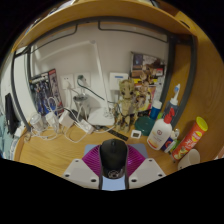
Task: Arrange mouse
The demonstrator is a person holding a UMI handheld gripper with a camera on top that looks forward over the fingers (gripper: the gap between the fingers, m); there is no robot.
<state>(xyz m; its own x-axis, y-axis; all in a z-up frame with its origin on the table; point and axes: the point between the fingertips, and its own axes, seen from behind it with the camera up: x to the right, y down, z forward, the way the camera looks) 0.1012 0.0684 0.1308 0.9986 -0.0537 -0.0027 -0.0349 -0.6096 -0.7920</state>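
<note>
Bare desk (75,152) opens left of the mouse (114,156), while bottles (163,133) and a tall can (192,137) crowd the right

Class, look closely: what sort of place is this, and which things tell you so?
Probably a home desk corner. A wooden desk holds chargers plugged by the wall and bottles, with a mouse between the gripper fingers.

Black mouse (114,155) between the magenta pads (94,158) of the grey tongs (113,170). Light wooden table (60,152). At its right edge, an orange tube (191,137) and a white bottle (160,134); white wall (95,60) behind.
</note>
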